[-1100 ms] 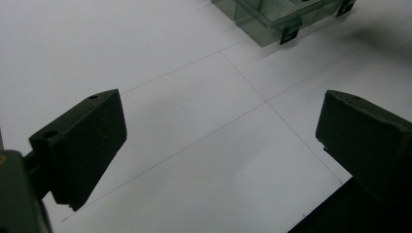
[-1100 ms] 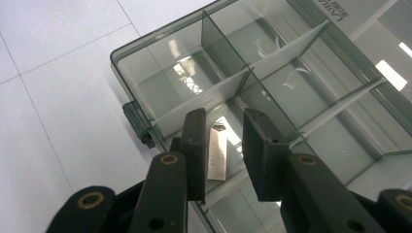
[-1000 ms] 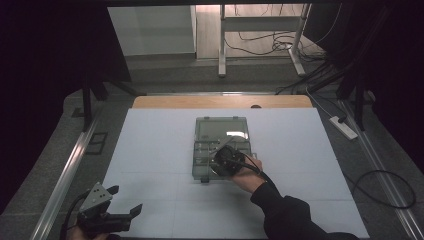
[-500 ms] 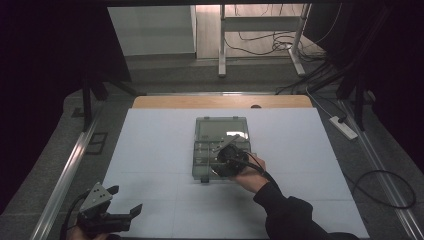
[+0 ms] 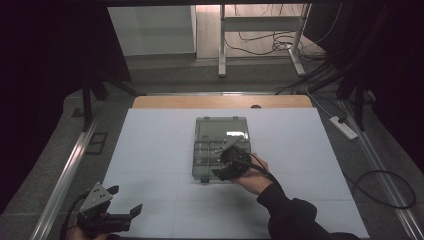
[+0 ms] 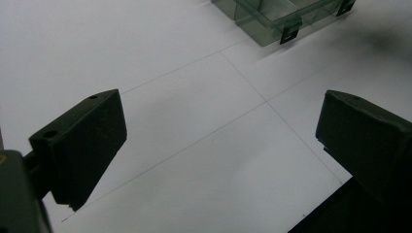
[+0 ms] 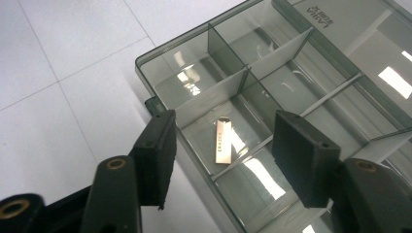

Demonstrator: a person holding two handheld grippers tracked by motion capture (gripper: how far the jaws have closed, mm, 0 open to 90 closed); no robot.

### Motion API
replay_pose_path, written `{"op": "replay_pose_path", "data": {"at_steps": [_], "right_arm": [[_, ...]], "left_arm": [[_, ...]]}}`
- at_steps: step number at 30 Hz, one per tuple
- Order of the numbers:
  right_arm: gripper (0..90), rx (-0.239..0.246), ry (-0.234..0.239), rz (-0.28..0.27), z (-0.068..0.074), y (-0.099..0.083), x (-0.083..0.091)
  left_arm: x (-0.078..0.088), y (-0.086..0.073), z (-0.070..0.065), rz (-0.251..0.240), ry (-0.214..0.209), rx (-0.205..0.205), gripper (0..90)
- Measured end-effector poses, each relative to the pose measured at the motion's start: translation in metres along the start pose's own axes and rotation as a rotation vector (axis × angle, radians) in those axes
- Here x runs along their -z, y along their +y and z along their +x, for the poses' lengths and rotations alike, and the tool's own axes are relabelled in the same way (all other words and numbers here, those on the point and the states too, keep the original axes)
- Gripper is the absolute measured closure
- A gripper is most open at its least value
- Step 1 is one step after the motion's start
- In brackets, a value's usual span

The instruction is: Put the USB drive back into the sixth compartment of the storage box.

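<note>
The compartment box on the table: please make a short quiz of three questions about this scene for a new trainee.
1. True or false: the small metal piece lies flat inside a compartment of the clear box.
2. Which gripper hovers over the box? A) left gripper B) right gripper
3. Fill in: the left gripper has its jaws ____ over the white table.

Key:
1. True.
2. B: the right gripper, whose jaws have just been opening, the piece lying loose below them.
3. Open, with nothing between them.
</note>
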State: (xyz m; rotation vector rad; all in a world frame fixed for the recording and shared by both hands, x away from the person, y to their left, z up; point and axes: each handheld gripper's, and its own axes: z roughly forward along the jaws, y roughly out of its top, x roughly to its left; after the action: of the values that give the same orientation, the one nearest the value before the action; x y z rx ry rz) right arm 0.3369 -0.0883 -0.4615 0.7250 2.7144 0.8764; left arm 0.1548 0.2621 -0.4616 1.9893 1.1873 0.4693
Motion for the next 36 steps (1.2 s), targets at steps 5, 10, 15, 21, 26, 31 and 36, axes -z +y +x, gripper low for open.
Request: {"op": "replay_pose_path", "data": {"at_steps": [5,10,15,21,26,31,36], "right_arm": [[37.1,0.001,0.006,0.006,0.001,-0.003,0.001],[34.5,0.001,0.016,0.006,0.001,-0.004,0.003],[31.1,-0.009,0.027,-0.004,0.0,-0.005,0.006],[27.5,-0.015,0.033,-0.005,0.0,-0.007,0.01],[24.6,-0.02,0.03,-0.015,0.0,-0.008,0.013],[22.1,-0.018,0.032,-0.011,0.001,-0.011,0.017],[20.7,-0.023,0.041,0.002,0.001,-0.017,0.019]], "left_arm": [[0.0,0.0,0.0,-0.001,0.001,-0.001,4.7],[0.0,0.0,0.0,-0.002,0.001,-0.001,4.7],[0.0,0.0,0.0,-0.002,0.0,-0.001,4.7],[0.0,0.0,0.0,-0.001,0.001,-0.002,4.7],[0.0,0.0,0.0,-0.001,0.001,-0.003,4.6],[0.0,0.0,0.0,-0.001,0.0,-0.005,4.7],[0.0,0.0,-0.001,-0.001,0.0,-0.007,4.7]]}}
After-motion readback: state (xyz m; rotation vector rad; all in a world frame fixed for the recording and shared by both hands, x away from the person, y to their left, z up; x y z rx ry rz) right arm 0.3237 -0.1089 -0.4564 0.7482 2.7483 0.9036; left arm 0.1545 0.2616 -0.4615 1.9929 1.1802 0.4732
